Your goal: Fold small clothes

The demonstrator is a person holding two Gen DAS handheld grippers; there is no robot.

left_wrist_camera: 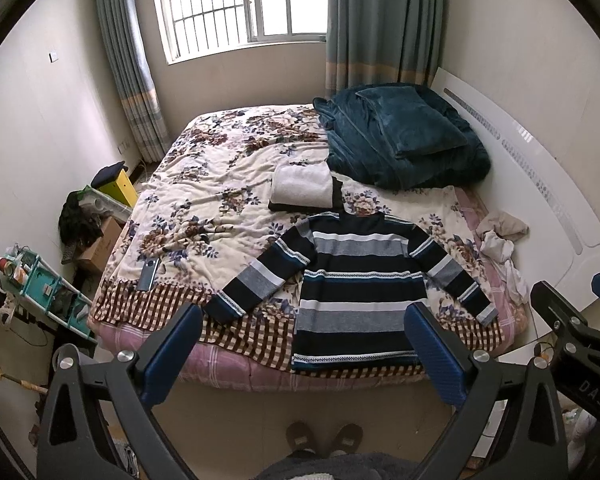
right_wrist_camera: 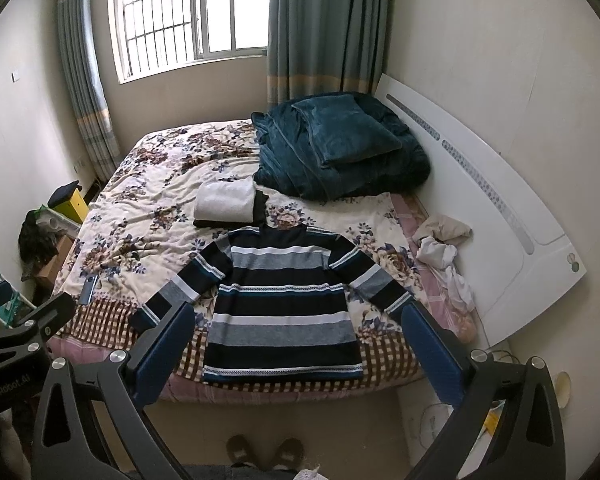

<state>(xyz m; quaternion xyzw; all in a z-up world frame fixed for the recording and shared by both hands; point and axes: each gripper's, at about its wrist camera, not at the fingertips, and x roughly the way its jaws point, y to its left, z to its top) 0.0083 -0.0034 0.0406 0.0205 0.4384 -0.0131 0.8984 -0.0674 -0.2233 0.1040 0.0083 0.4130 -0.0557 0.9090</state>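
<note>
A striped sweater (left_wrist_camera: 356,280) in navy, grey, white and teal lies flat on the bed, sleeves spread, hem toward me; it also shows in the right wrist view (right_wrist_camera: 282,304). My left gripper (left_wrist_camera: 304,344) is open and empty, held in the air before the bed's near edge. My right gripper (right_wrist_camera: 298,344) is open and empty too, at about the same height. A folded white towel on a black garment (left_wrist_camera: 304,190) lies just beyond the sweater's collar, also in the right wrist view (right_wrist_camera: 228,202).
A floral blanket (left_wrist_camera: 204,184) covers the bed. A teal duvet pile (left_wrist_camera: 404,140) sits at the far right. Crumpled light clothes (left_wrist_camera: 500,240) lie by the white headboard (left_wrist_camera: 540,184). A phone (left_wrist_camera: 148,274) lies at the left edge. Clutter and shelves (left_wrist_camera: 48,292) stand left.
</note>
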